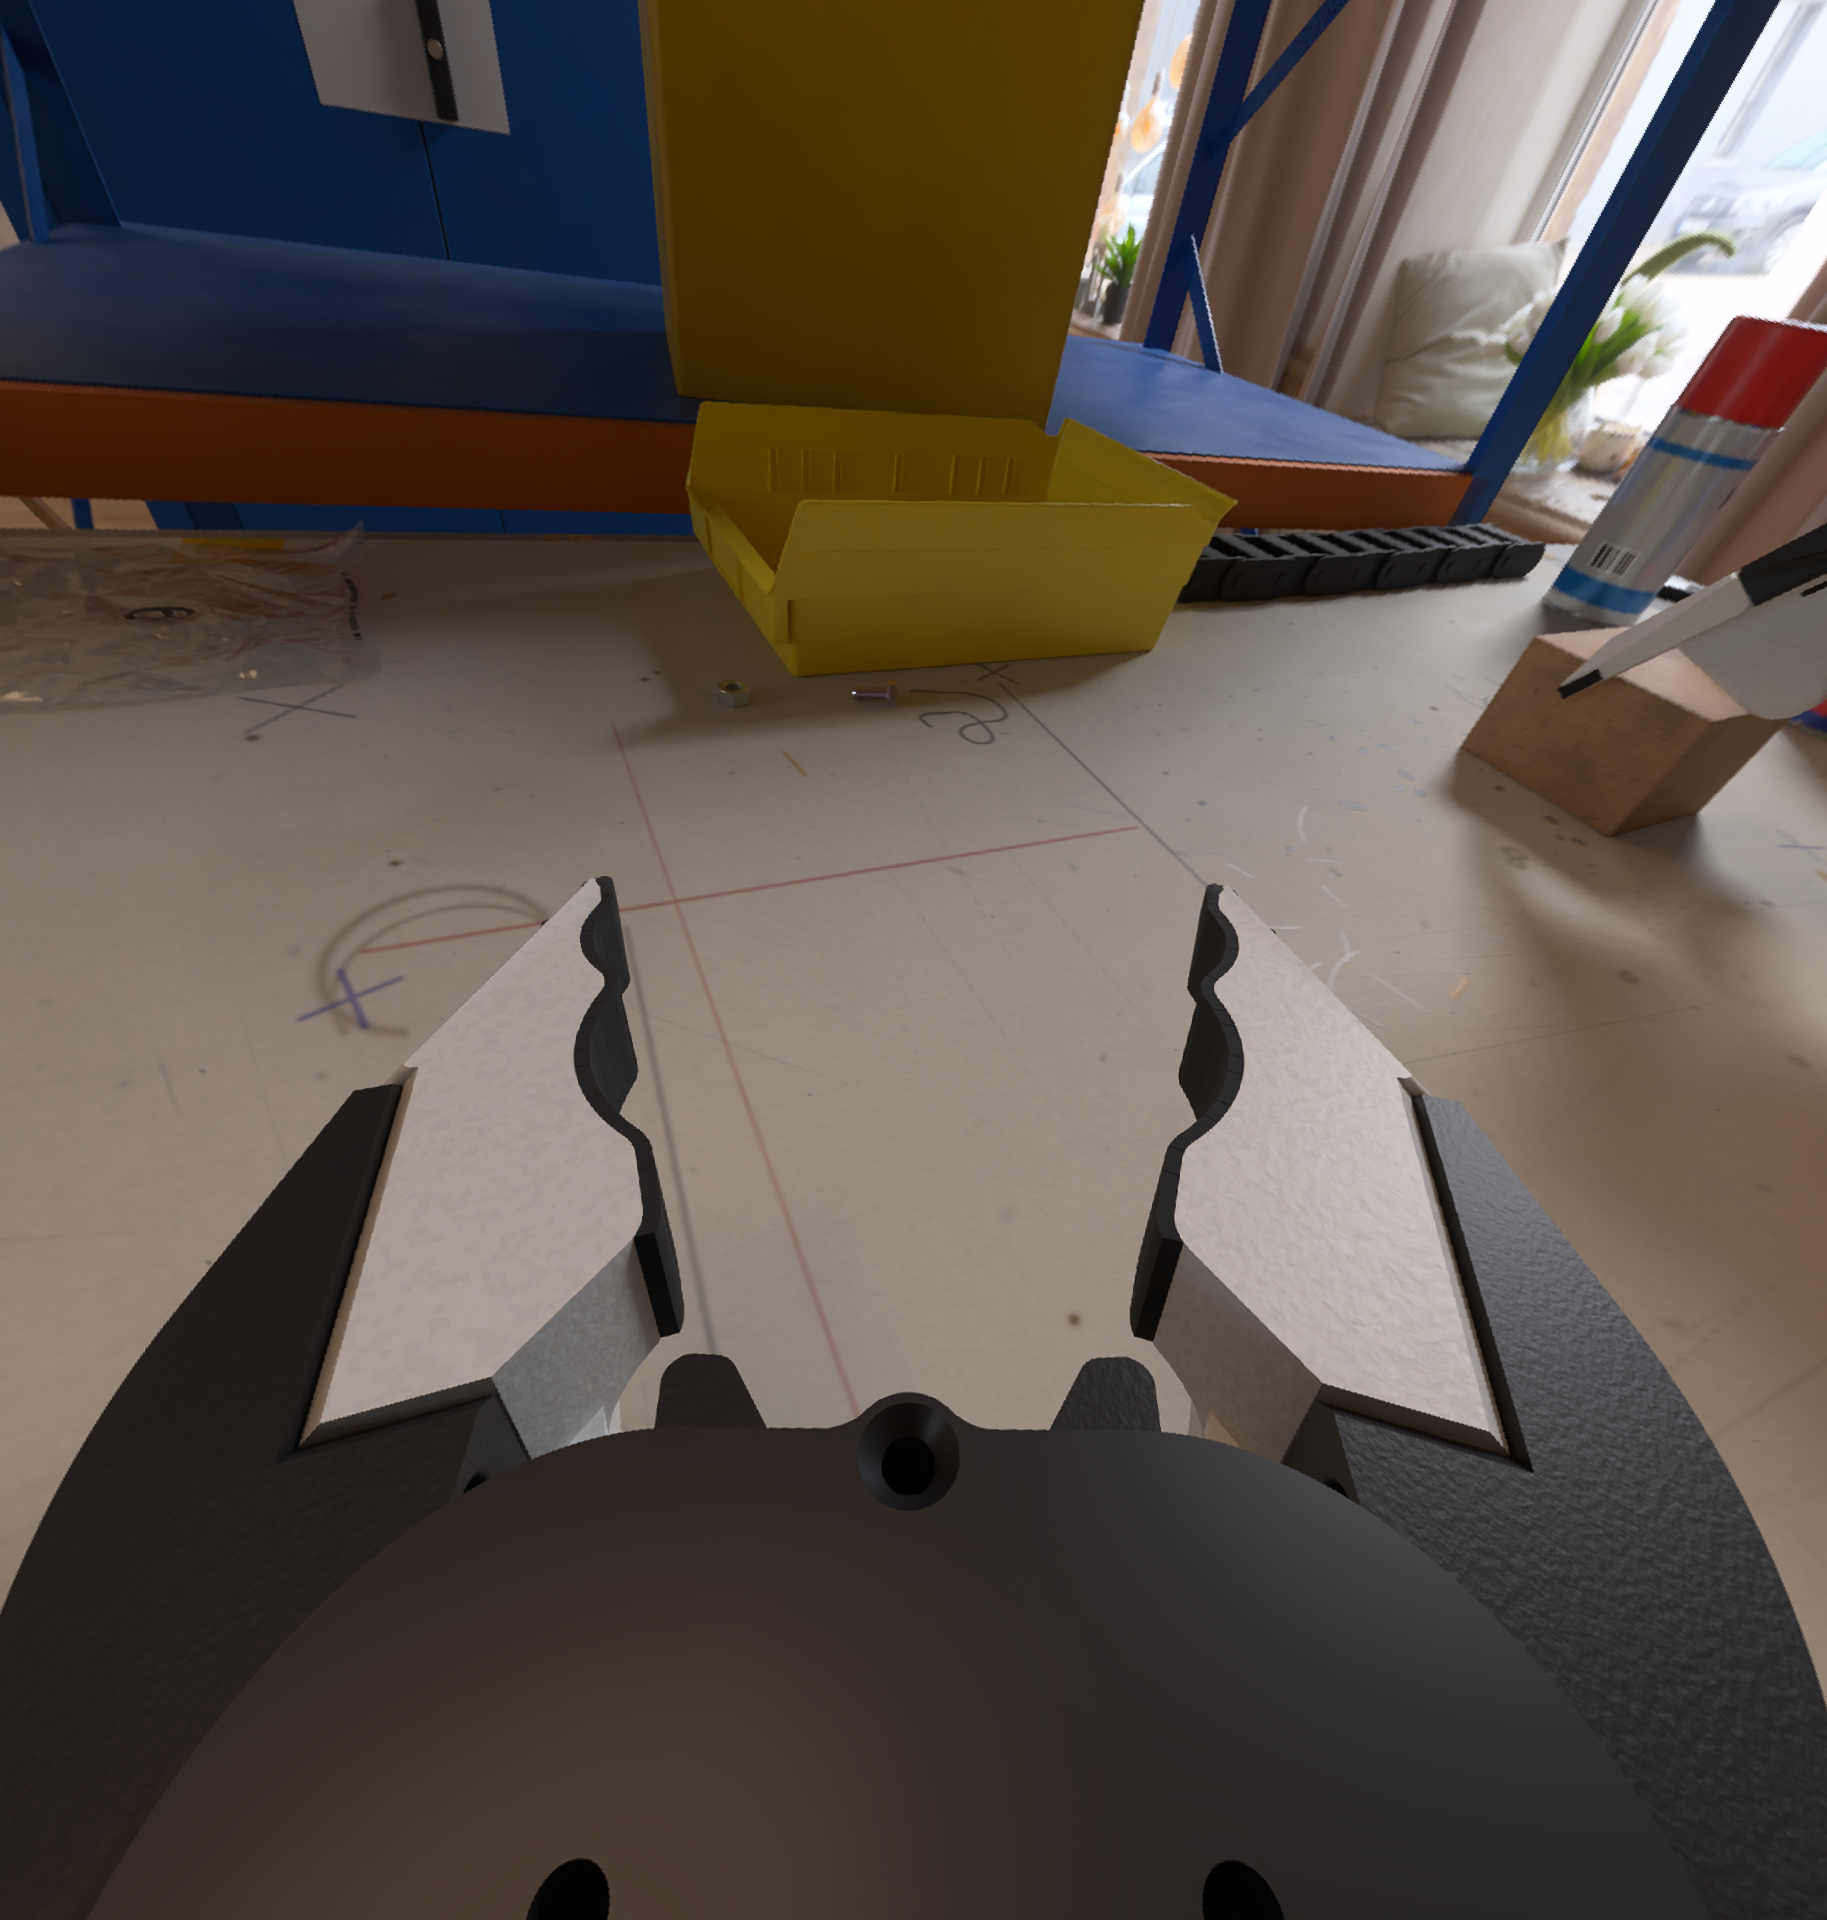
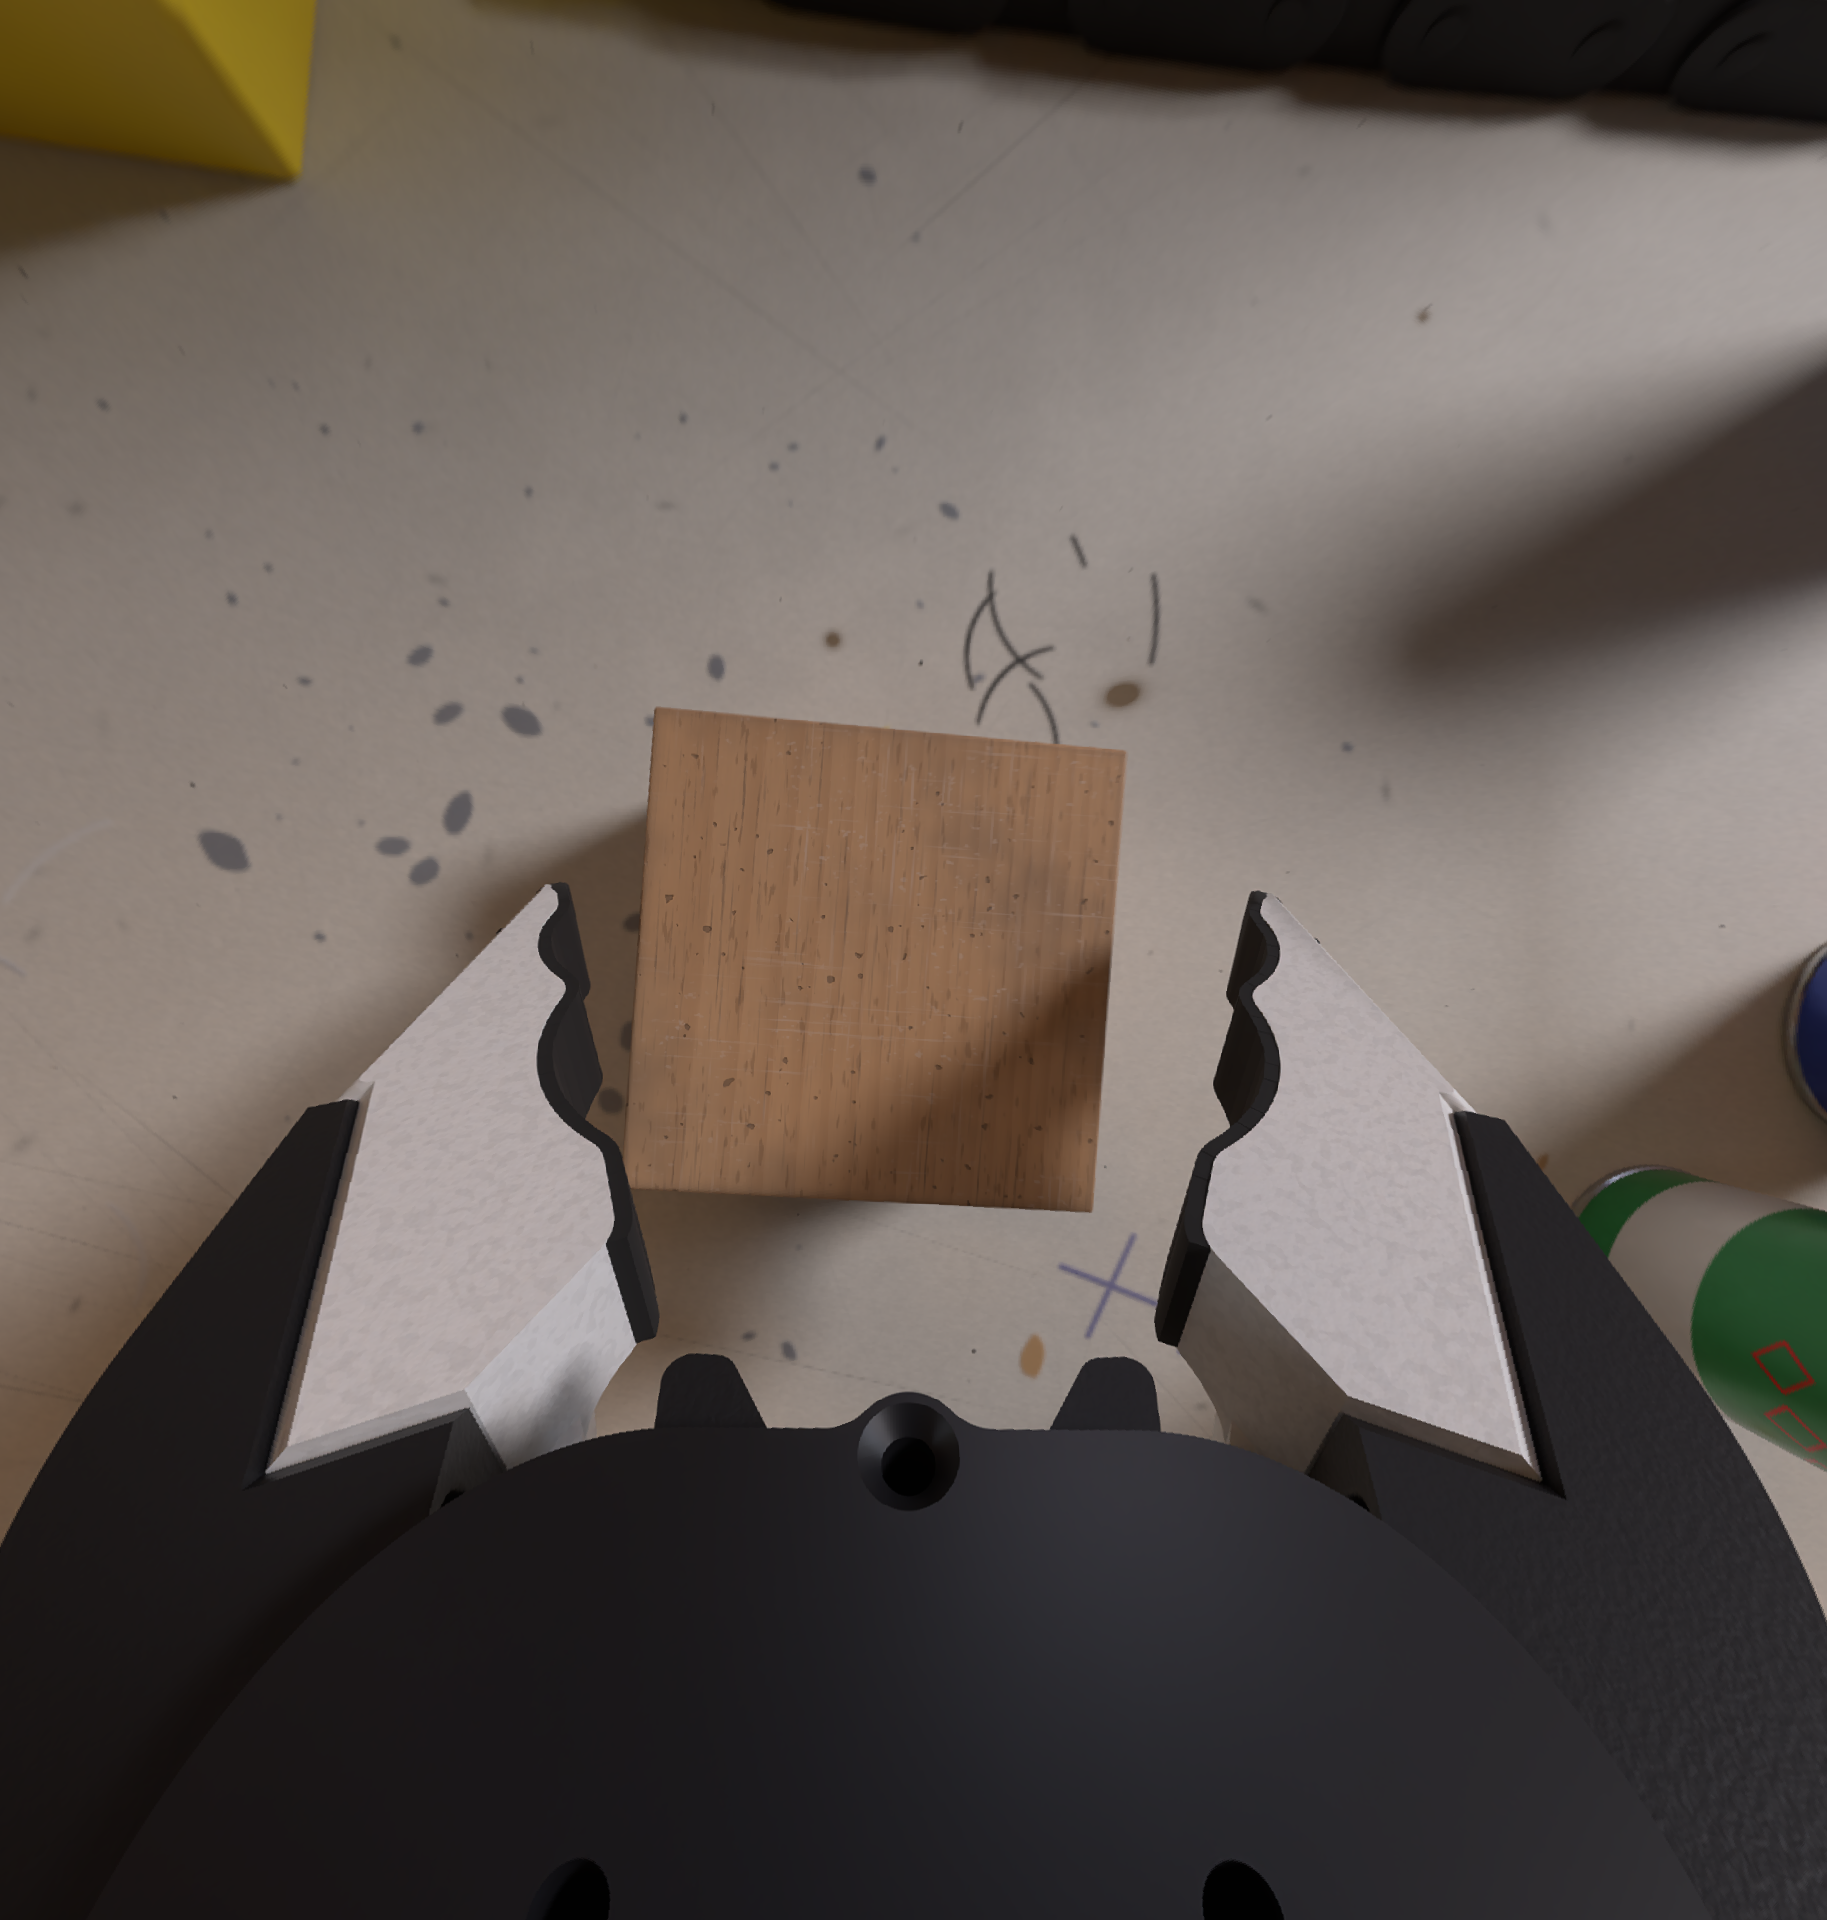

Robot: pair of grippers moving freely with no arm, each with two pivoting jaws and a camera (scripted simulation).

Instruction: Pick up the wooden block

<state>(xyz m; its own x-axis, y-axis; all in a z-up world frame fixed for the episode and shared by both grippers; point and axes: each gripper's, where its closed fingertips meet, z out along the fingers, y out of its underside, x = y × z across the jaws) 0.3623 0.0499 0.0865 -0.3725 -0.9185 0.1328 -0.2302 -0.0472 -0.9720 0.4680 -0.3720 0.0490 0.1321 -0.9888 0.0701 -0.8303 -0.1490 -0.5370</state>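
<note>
Beside the wooden block (image 2: 873, 961), printed cans (image 2: 1792, 1340) lie, text unreadable.

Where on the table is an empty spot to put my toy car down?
Best spot: the bare patch ahead of the left tool, between it and the yellow bin. It is crowded by the wooden block, where the right tool and cans sit close.

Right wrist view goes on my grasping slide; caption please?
Open right gripper poised above the wooden block, fingers either side, not yet closed.
</note>
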